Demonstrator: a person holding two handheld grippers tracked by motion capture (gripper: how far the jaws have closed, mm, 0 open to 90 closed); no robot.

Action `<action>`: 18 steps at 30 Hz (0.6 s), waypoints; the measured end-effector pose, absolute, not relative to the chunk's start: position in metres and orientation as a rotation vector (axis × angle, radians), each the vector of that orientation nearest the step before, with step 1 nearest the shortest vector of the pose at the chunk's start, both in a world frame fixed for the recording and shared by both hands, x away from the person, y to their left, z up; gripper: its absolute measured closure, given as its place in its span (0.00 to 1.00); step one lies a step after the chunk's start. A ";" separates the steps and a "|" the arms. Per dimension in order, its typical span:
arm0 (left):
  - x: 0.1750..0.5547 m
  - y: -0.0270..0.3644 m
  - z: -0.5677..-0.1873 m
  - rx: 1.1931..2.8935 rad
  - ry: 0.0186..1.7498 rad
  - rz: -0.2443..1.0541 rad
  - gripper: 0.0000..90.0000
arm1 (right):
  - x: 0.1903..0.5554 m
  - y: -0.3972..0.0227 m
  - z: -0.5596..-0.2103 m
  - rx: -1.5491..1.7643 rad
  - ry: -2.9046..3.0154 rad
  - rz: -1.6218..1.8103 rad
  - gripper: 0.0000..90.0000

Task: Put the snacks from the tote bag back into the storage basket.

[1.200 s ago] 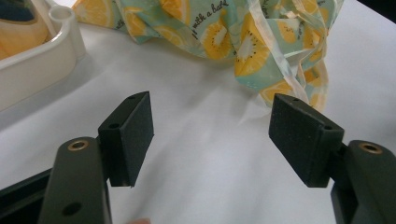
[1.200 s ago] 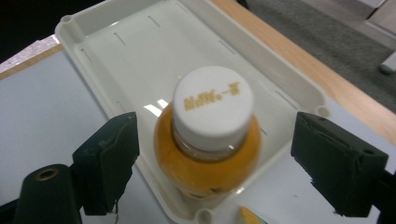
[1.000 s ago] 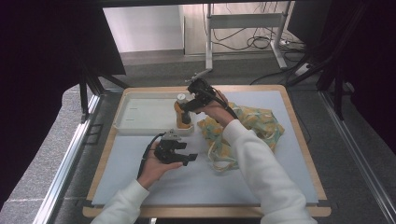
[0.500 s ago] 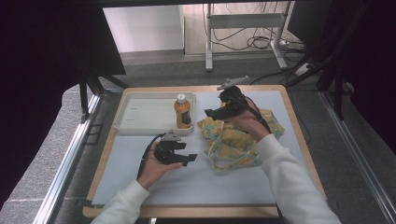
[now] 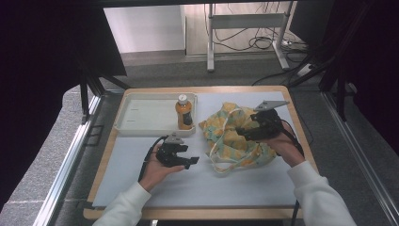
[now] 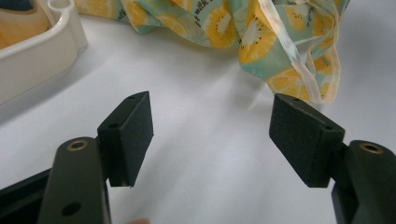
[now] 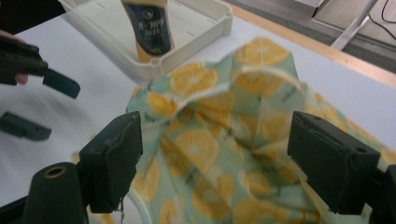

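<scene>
Above the crumpled fruit-print cloth bag (image 5: 235, 139): right hand-held gripper (image 5: 241, 133), jaws apart, empty.
Bag lies on the surface (image 5: 141, 188) beside the tray (image 5: 141, 129) holding an orange bottle (image 5: 184, 113); left hand-held gripper (image 5: 192, 161) rests nearby, jaws apart, empty.

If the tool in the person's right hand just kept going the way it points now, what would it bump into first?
Most likely the fruit-print cloth bag: the right tool has open jaws aimed straight at its crumpled folds. Beyond it stand the juice bottle and white tray, though how near the bag lies is hard to judge.
</scene>
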State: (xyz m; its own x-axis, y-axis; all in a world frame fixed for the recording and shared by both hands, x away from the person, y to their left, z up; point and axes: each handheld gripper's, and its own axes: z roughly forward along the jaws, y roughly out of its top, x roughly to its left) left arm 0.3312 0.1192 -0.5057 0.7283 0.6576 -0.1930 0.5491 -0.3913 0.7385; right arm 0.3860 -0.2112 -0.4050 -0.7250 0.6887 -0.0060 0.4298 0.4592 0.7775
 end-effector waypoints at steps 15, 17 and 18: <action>0.330 0.120 -0.507 2.088 0.926 0.171 0.33 | 0.355 -0.256 -0.436 1.009 2.334 1.182 0.21; 0.330 0.119 -0.507 2.089 0.925 0.172 0.33 | 0.356 -0.257 -0.436 1.007 2.328 1.184 0.21; 0.331 0.119 -0.507 2.089 0.924 0.172 0.33 | 0.356 -0.257 -0.436 1.010 2.325 1.193 0.21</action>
